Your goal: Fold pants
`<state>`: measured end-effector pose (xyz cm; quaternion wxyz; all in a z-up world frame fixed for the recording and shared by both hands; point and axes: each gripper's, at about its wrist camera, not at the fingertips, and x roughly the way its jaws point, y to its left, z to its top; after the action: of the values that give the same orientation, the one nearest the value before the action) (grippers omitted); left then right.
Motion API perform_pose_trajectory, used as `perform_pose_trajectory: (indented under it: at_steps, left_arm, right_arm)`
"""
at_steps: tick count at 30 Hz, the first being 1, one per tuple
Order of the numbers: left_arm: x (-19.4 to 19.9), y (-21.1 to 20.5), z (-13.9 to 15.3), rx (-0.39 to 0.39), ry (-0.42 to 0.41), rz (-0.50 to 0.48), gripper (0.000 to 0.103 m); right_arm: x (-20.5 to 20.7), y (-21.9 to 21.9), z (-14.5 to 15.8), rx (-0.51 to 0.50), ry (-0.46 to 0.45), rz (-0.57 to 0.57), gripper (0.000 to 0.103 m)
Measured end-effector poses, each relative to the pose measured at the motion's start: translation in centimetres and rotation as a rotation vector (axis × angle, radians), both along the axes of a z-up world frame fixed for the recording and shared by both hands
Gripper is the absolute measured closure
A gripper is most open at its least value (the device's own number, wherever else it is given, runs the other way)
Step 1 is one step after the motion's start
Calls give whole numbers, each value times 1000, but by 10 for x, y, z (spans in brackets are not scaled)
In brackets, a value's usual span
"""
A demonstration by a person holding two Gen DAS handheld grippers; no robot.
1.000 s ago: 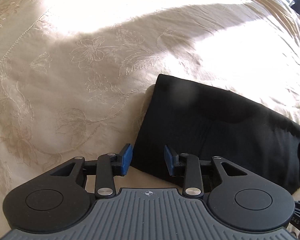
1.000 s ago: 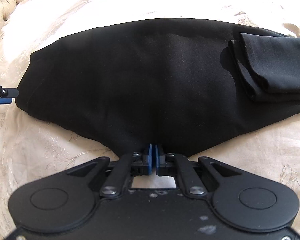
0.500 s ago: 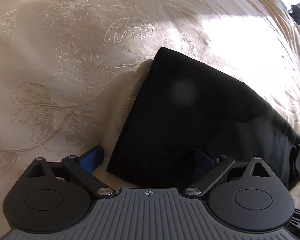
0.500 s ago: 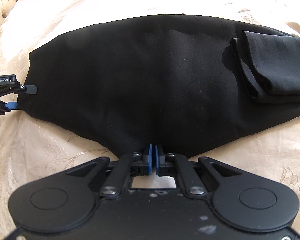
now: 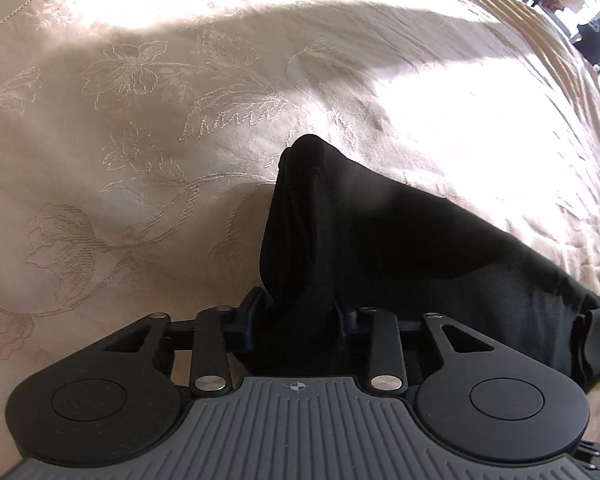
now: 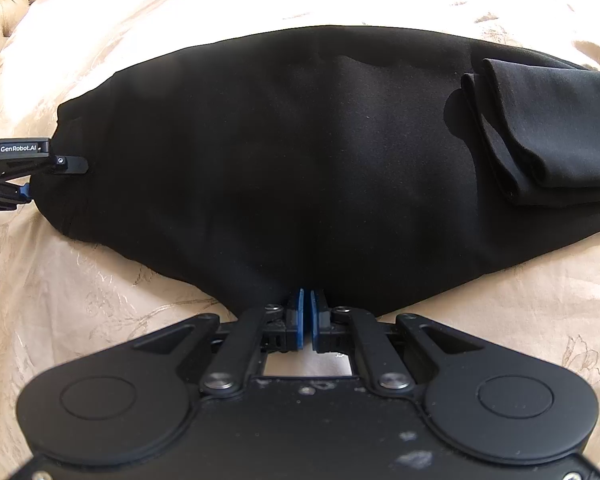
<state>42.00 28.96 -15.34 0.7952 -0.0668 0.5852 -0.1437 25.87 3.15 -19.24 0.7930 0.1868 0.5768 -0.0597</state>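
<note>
Left claw [image 5: 296, 320] newly clenched on pants [image 5: 380, 248] end edge, right claw [image 6: 308, 312] pinching the near edge

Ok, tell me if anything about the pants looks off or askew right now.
Nothing damaged. The pants lie mostly flat on the bedspread, except the end bunched into a raised ridge in the left gripper, whose jaws have just closed on it. The right gripper pinches the near edge. The folded part sits slightly slanted.

Black pants [image 6: 300, 152] on cream bedspread [image 5: 160, 128] embroidered with flowers.
</note>
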Motion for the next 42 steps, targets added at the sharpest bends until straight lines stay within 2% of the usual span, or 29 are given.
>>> perform_pose_trajectory:
  at_steps: [4,8,14,15,16,17,18,19,20,22,26,29,31,35,39,42]
  left_arm:
    - [-8,-12,30,28,-62,-7,75]
    - [-9,-18,65,-43,-95,43,75]
    - [-12,-41,115,-114,-185,74,79]
    - [-14,-47,122,-127,-197,72,81]
    - [-17,-55,130,-135,-214,66,88]
    - [-20,-61,137,-164,-230,57,100]
    - [-22,-67,140,-190,-222,57,98]
    - [-25,-77,142,-210,-207,60,98]
    - [-28,-85,142,-199,-204,59,98]
    - [-36,-101,140,-143,-211,73,98]
    - [-53,-98,126,-132,-173,142,96]
    - [-67,-81,119,-64,-180,193,91]
    - [-71,-63,116,-33,-189,206,78]
    - [-63,-21,104,50,-196,289,75]
    - [-58,17,90,25,-157,338,75]
    - [-63,26,70,-1,-113,285,71]
  right_arm:
    - [-3,-1,0,-1,-9,6,98]
    - [-11,2,-1,-10,-31,15,98]
    - [-17,19,-3,-99,-45,124,101]
    - [-18,21,-4,-108,-49,138,101]
    - [-19,22,-5,-110,-54,144,101]
    - [-20,21,-6,-104,-62,144,101]
    - [-22,19,-7,-93,-67,140,101]
    - [-23,16,-7,-79,-73,134,101]
    - [-24,13,-7,-63,-78,132,101]
    - [-25,6,-7,-26,-86,137,101]
    - [-25,-11,-1,56,-87,153,101]
    - [-22,-20,3,88,-98,172,100]
    - [-20,-21,1,97,-87,184,100]
    - [-20,-22,0,89,-75,194,100]
    - [-16,-15,1,58,-63,211,100]
    - [-15,-8,2,43,-53,206,100]
